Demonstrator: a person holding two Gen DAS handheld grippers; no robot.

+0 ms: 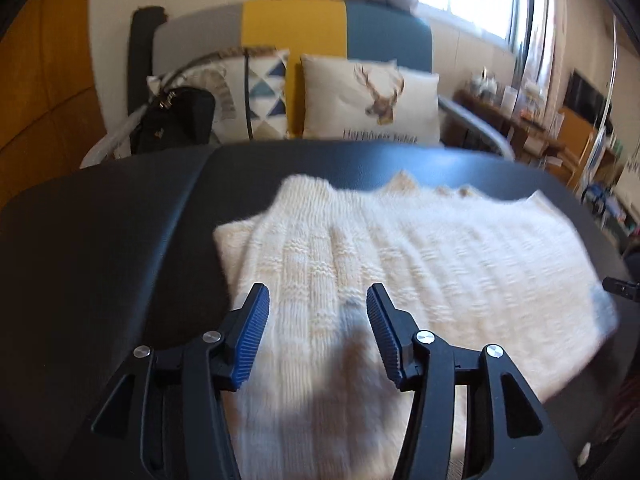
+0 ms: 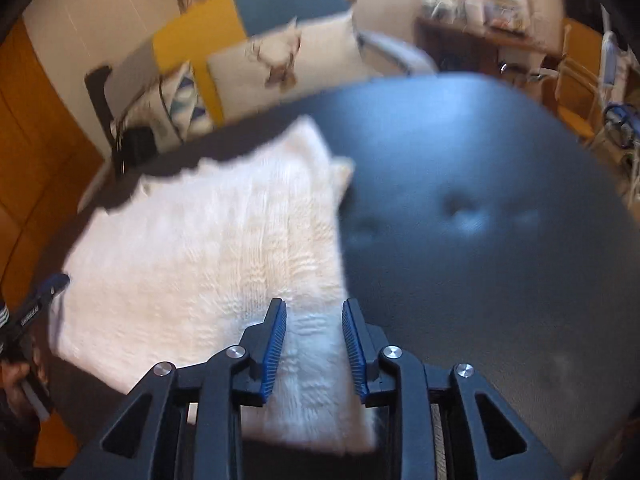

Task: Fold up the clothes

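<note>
2 grippers hang over a cream knit sweater spread flat on a dark padded surface. Both are released and grasp nothing.

From the left wrist, the left gripper has its jaws spread wide above the near left part of the sweater, blue ribbed pads facing each other, with knit showing in the gap between them. Whether the tips touch the fabric is unclear. The sweater runs from near the gripper to the far right, its far edge jagged and blurred.

From the right wrist, the right gripper has its jaws parted, less widely, above the sweater's near right corner, just beside the cloth's right edge. Bare dimpled upholstery lies to the right. The left gripper's tip shows at the left edge of this view.

Beyond the surface sit a deer pillow, a triangle-pattern pillow and a black bag against a grey, yellow and blue sofa.
</note>
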